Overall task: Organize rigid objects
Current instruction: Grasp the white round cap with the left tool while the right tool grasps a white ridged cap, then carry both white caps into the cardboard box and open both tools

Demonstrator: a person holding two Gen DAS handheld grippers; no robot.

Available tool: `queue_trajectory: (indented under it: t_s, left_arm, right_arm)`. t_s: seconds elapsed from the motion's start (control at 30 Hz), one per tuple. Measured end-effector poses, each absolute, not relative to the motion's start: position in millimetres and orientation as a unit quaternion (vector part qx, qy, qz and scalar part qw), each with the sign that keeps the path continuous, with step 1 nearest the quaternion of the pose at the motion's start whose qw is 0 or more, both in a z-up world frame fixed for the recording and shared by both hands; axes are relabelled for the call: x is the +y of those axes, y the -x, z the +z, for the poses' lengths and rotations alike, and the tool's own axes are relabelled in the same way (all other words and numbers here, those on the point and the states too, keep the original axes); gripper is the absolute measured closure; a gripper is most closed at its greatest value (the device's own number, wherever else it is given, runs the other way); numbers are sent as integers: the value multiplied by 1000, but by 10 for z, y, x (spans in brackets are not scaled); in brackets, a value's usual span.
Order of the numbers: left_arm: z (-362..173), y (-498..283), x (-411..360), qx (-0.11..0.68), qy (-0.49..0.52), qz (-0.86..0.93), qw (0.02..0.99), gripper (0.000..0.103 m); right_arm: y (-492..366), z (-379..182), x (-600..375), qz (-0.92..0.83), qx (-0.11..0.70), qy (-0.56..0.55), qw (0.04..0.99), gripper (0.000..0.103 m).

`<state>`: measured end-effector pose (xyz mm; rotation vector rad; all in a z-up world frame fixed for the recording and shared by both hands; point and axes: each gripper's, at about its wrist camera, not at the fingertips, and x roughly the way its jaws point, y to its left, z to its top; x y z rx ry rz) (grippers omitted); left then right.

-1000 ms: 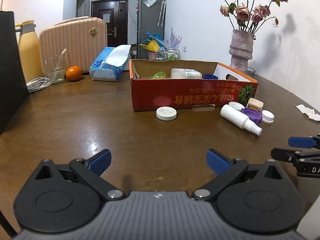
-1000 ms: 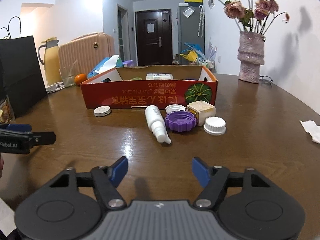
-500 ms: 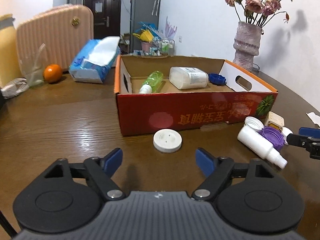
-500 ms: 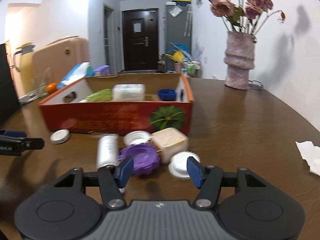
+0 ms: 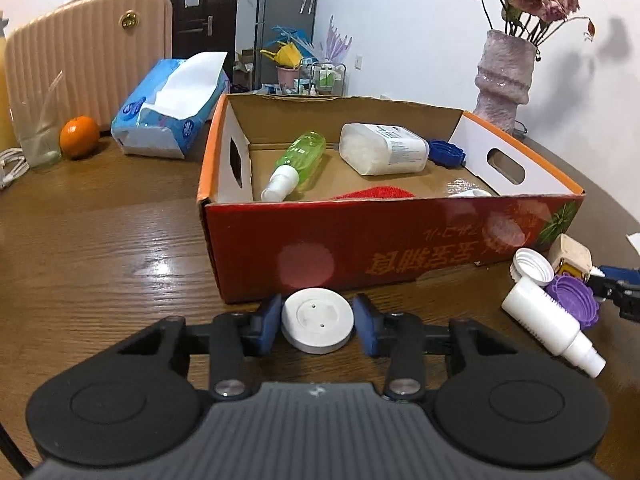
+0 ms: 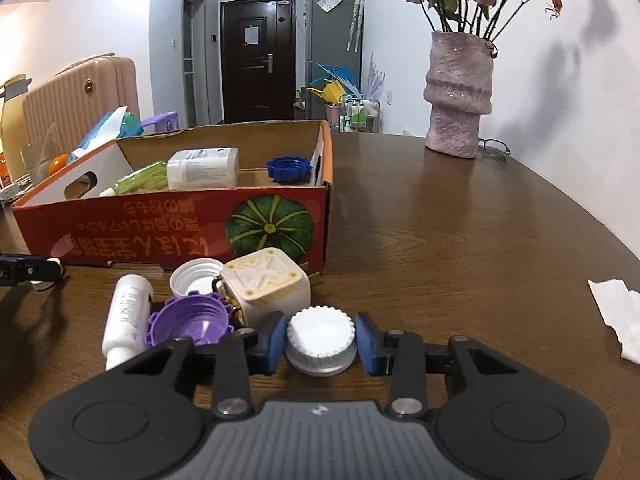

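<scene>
Left wrist view: left gripper point(image 5: 318, 322) brackets the flat white disc point(image 5: 318, 325), pads touching or nearly, grip unconfirmed. Right gripper point(image 6: 321, 339) likewise straddles the ribbed white cap point(image 6: 321, 339). At 12 o'clock, the red box point(image 5: 360, 256) already holds bottles; the white bottle point(image 6: 127, 312), purple cap point(image 6: 190, 320) and cream cube point(image 6: 266, 284) are left outside.
</scene>
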<state>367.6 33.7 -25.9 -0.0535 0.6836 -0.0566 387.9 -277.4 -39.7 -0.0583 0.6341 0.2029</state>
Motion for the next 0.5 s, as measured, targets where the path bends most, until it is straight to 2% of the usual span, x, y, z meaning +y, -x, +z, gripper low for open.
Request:
queue_trajectory:
  t_s: [0.23,0.5]
  left_arm:
    - [-228,-3558,281,333,18,-16,943,63]
    - [-7,-3027,208,313,60,-21,948,63]
  right_arm:
    - [-3781,-348,-2851,94,302,14,949,67]
    - [-3300,-130,-2950,99,280,4,955,67]
